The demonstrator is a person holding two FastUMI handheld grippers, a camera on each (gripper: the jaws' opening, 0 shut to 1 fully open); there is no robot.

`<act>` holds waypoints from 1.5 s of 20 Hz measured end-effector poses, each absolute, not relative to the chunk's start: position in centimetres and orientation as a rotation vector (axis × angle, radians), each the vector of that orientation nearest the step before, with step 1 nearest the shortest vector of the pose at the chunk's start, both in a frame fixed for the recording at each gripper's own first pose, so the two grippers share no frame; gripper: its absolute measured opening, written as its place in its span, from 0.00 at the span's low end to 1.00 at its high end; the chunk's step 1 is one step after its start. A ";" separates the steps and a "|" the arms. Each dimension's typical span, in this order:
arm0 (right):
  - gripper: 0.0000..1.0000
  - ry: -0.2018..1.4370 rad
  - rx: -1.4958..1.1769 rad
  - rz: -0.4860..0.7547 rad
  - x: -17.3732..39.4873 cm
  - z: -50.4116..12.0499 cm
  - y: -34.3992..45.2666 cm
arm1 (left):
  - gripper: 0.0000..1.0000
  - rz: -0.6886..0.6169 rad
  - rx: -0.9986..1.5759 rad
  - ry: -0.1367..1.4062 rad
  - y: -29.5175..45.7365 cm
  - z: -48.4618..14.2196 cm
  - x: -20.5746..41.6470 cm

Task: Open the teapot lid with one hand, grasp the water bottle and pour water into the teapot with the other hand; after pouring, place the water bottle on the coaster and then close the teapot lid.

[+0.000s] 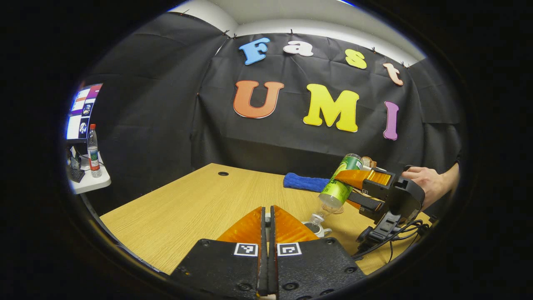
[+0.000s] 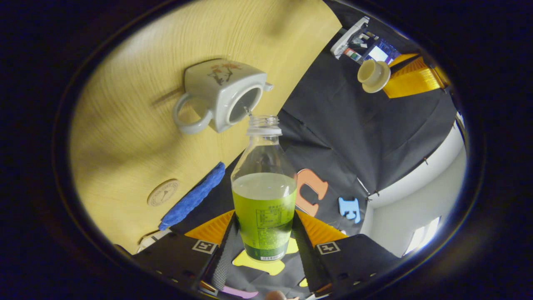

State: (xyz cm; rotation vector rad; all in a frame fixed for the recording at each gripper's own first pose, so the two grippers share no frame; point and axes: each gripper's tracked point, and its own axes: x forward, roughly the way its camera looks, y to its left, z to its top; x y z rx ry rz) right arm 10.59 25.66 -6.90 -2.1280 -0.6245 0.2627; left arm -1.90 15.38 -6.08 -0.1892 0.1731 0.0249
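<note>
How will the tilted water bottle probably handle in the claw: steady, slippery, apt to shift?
The water bottle looks thin clear plastic, so it may flex under the right claw. Part full and uncapped, its liquid probably shifts the weight. The glossy label could slip.

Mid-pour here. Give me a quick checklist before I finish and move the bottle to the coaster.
1. Teapot open: ok, its lid is off.
2. Lid secured: ok, the left gripper holds it away from the teapot.
3. Bottle grip: ok, the right gripper has a finger on each side.
4. Bottle aim: ok, it is uncapped, tilted, with its mouth next to the teapot's opening.
5. Coaster free: ok, it lies bare on the table beside the blue cloth.
6. Water level in the teapot: cannot tell, its inside is dark.
</note>
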 end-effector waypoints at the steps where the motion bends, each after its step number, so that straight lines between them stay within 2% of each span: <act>1: 0.72 -0.629 -2.129 0.260 10.4 -6.9 25.7 | 0.02 0.026 -0.190 0.173 15.5 -6.1 -1.9; 7: 0.71 -0.628 -2.113 0.261 10.7 -6.9 25.6 | 0.02 0.024 -0.187 0.172 15.3 -6.1 -1.9; 14: 0.72 -0.343 -1.850 0.413 10.8 -10.4 22.9 | 0.02 0.033 -0.173 0.174 15.5 -6.1 -1.8; 18: 0.73 -0.139 -1.596 0.509 10.2 -12.8 22.0 | 0.03 0.033 -0.153 0.164 14.9 -5.5 -2.0; 21: 0.72 -0.059 -1.386 0.537 9.7 -12.0 21.5 | 0.03 0.028 -0.131 0.153 13.9 -5.1 -1.7; 30: 0.72 0.178 -0.632 0.513 9.9 -11.1 15.2 | 0.03 -0.071 -0.072 0.149 6.7 -4.9 -0.4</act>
